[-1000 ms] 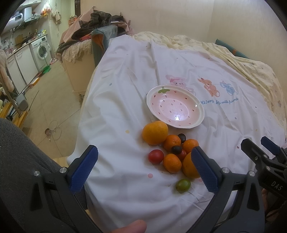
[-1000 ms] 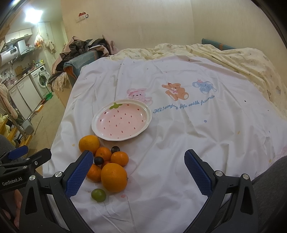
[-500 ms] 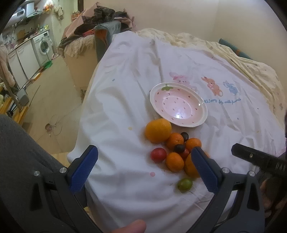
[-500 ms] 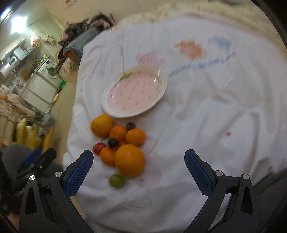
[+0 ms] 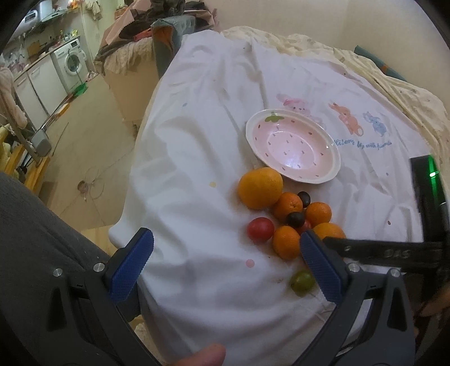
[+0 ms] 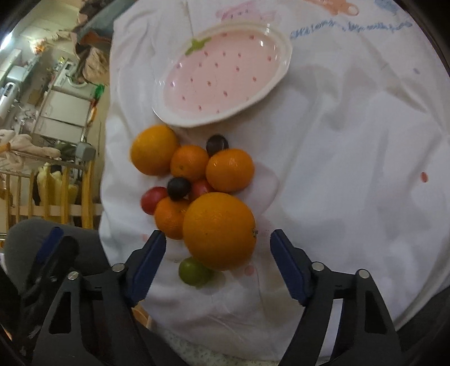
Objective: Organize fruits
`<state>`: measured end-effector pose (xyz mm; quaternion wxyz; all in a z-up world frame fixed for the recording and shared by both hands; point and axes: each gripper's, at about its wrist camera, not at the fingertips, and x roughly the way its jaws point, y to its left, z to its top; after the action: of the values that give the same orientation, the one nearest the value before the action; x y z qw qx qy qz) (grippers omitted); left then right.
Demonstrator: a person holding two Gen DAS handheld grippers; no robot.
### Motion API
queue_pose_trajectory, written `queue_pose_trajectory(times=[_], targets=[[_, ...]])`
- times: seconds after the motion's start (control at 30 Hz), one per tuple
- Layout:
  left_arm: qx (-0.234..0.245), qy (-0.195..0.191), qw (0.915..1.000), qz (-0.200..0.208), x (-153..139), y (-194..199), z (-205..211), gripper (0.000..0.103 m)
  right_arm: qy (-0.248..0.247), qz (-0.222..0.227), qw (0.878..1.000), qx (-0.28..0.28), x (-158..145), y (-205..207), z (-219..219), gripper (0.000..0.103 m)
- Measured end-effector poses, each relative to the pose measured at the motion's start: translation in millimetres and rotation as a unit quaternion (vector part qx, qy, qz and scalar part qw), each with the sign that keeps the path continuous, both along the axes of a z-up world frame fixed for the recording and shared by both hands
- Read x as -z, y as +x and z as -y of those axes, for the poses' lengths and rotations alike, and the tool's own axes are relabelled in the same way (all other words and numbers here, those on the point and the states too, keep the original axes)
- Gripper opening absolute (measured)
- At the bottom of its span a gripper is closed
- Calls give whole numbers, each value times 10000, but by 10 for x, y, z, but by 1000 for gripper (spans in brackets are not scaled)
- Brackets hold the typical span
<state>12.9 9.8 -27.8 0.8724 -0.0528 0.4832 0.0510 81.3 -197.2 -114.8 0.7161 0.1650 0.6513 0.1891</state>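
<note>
A white bedsheet (image 5: 197,157) printed with cartoon animals (image 5: 346,119) covers the bed. At ten o'clock in the left wrist view stands a washing machine (image 5: 71,63); a clothes heap (image 5: 157,25) lies at twelve. A yellow rail (image 6: 56,208) sits at nine in the right wrist view.

Black frames — seemingly blue-padded fingers (image 6: 146,261)

Sheet (image 5: 197,157) print: "...with friends", rest unclear.
</note>
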Motion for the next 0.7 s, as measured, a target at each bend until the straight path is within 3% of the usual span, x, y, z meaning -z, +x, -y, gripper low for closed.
queue_pose_trajectory(times=[0.07, 0.17, 0.43, 0.57, 0.7], targets=[[-8, -18, 10000, -34, 11, 4, -3, 102, -61, -79, 9999, -24, 79, 10, -26, 65], [-12, -19, 10000, -74, 26, 11, -7, 102, -80, -96, 9998, -141, 139, 4, -56, 59], [-111, -159, 9986, -487, 106, 127, -58, 102, 20, 225, 9997, 4, -156, -46, 193, 57], [-159, -187, 9976, -652, 105, 223, -79, 102, 121, 528, 9985, 47, -415, -5, 300, 57], [-256, -456, 9958, -755, 97, 346, -154, 102, 154, 974, 9951, 59, -663, 78, 446, 57]])
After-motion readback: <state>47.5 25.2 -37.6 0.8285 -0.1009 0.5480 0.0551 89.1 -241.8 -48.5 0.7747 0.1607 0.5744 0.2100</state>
